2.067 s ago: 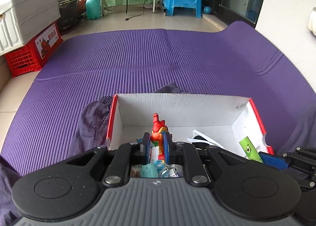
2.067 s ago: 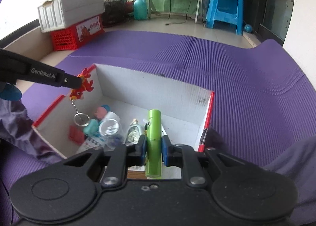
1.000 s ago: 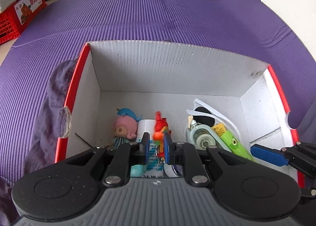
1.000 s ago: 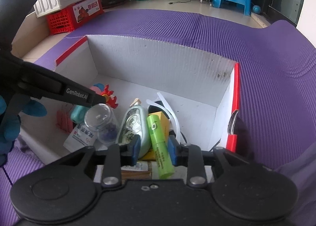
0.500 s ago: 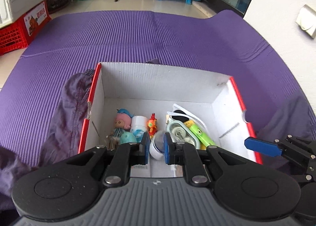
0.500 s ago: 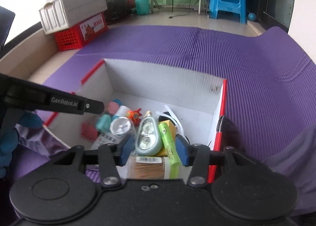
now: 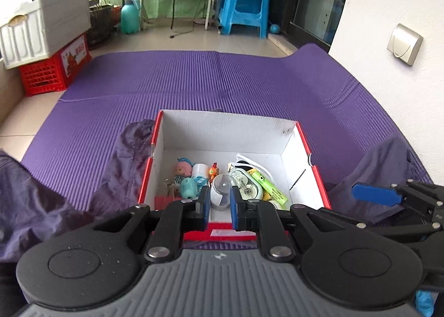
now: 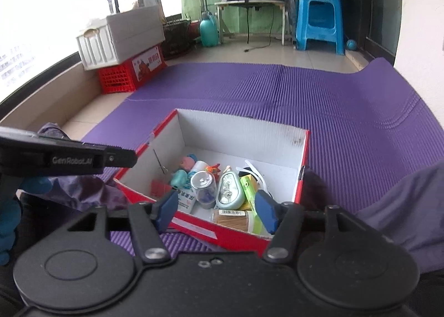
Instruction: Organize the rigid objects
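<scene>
A red-and-white cardboard box (image 7: 227, 128) sits on the purple mat, also in the right wrist view (image 8: 241, 134). Inside lie an orange-red keychain toy (image 7: 213, 170), a green marker (image 7: 267, 185), a clear jar (image 8: 204, 184), a mint tape dispenser (image 8: 229, 190) and a pink doll (image 7: 183, 168). My left gripper (image 7: 219, 200) hovers above the box's near edge, shut, nothing between its blue pads. Above the same edge, my right gripper (image 8: 216, 206) has its jaws opening and empty. Its blue fingertip (image 7: 374, 195) shows at the right in the left wrist view.
Dark purple cloth (image 7: 125, 164) is bunched left of the box, with more at the right (image 8: 402, 200). A red crate (image 7: 52, 73) carrying a white bin stands at the far left. A blue stool (image 7: 241, 9) and a white wall (image 7: 388, 95) lie beyond the mat.
Both grippers have risen and drawn back from the box. The keychain toy and the green marker, held earlier, now lie inside it. The right jaws have spread wider.
</scene>
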Demonstrator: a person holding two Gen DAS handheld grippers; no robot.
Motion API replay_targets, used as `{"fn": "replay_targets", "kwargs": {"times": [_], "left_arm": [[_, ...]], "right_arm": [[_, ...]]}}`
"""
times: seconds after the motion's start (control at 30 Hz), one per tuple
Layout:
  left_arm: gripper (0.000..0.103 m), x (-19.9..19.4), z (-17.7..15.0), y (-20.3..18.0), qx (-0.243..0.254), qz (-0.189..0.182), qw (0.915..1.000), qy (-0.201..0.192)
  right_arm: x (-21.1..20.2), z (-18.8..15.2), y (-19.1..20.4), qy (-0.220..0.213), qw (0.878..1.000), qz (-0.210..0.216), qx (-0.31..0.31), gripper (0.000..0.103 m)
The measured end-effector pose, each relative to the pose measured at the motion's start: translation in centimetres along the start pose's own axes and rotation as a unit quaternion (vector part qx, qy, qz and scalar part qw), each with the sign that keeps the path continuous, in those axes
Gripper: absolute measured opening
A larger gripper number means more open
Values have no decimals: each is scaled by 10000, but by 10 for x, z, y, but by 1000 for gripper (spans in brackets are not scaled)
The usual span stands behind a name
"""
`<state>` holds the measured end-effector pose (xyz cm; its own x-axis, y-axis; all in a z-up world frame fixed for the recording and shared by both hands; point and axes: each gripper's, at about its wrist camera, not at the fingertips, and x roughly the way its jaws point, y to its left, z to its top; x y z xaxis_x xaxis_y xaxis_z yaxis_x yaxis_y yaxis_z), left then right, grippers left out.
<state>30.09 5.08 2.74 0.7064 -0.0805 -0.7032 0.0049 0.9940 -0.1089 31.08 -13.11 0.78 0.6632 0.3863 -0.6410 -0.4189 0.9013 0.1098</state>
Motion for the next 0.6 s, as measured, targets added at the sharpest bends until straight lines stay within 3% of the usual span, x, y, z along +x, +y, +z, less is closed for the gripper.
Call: {"fn": "replay_targets", "kwargs": {"times": [0.6], "left_arm": [[14,-62,-53,-3,-198,84,9997,-141]], "right_arm": [[-69,-31,20,-582,9982,163,-30,90]]}}
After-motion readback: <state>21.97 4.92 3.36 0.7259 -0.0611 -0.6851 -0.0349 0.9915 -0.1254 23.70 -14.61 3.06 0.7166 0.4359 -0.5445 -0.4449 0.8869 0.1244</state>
